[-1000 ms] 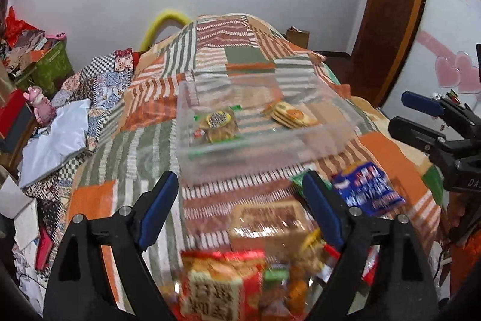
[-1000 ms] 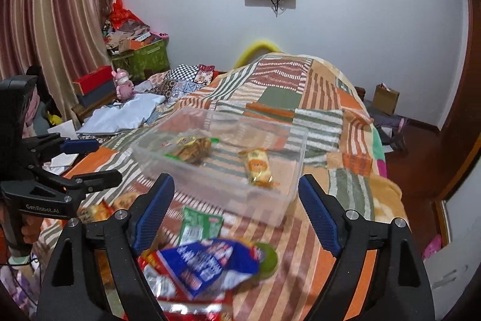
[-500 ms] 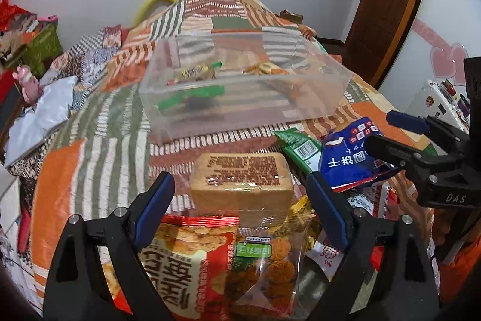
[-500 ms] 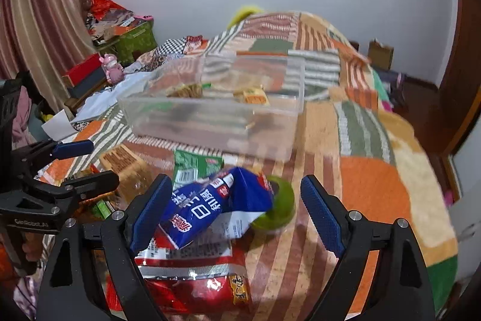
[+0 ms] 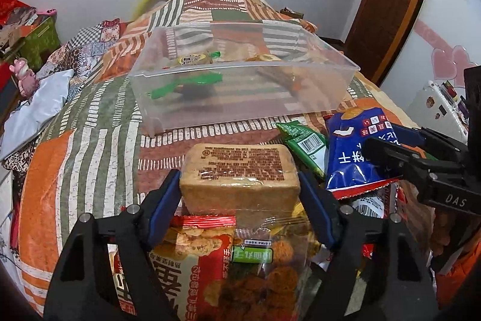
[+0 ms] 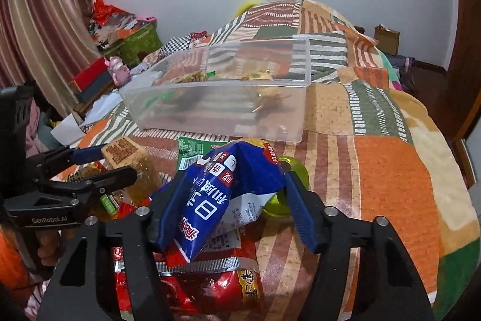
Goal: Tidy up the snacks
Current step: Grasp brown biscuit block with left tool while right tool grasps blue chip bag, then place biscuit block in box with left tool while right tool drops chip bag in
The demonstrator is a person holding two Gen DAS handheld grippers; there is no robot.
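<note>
A clear plastic bin [image 5: 240, 98] stands on the patchwork bed with a few snacks inside; it also shows in the right wrist view [image 6: 222, 107]. My left gripper [image 5: 240, 200] is shut on a tan wrapped cake block [image 5: 239, 170], pads against both its sides; the block shows from the side in the right wrist view [image 6: 129, 158]. My right gripper [image 6: 228, 203] is shut on a blue snack bag [image 6: 222, 191], which crumples between the pads; the bag also shows in the left wrist view [image 5: 357, 155].
A green packet [image 5: 303, 143] lies between block and blue bag. A red-and-white snack bag [image 5: 186, 260] and a clear bag of brown balls [image 5: 267, 270] lie under my left gripper. A red bag [image 6: 210, 285] and a green round cup [image 6: 285, 194] lie beneath my right gripper.
Both grippers dropped toward the snack pile and closed: the left onto the tan cake block, the right onto the blue bag. The bin has not moved.
</note>
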